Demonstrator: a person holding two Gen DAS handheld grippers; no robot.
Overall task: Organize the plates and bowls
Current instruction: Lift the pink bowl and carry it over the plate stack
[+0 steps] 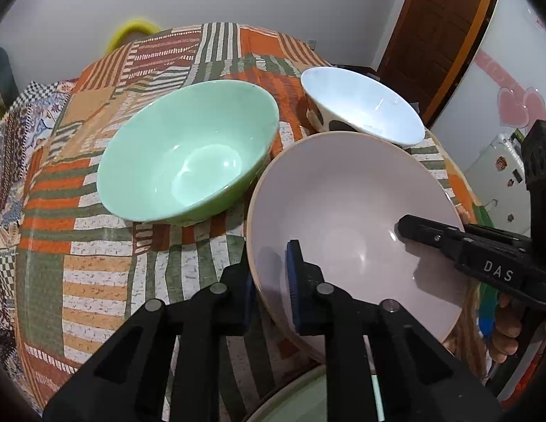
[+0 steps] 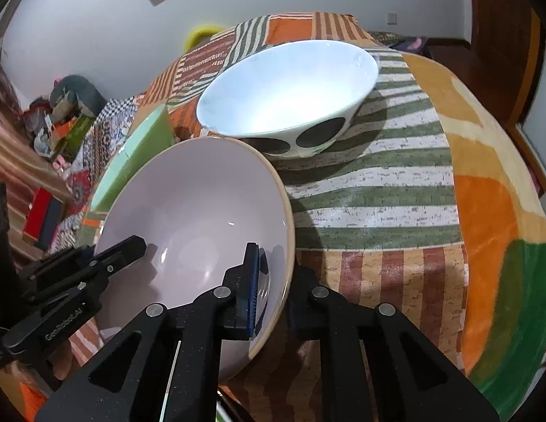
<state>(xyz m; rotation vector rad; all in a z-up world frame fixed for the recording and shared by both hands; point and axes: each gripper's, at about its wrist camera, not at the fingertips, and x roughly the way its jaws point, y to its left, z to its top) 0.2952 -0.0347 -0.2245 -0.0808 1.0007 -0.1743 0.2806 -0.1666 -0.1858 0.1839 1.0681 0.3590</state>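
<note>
Black right gripper [image 1: 410, 223] marked "DAS", "GenRobot.AI"

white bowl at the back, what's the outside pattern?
Large dark oval spots on white bowl; clearest in the right wrist view.

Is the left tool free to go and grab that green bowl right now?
Probably not yet: the left tool is clamped on the rim of the lilac bowl. The green bowl sits unobstructed beside it.
</note>
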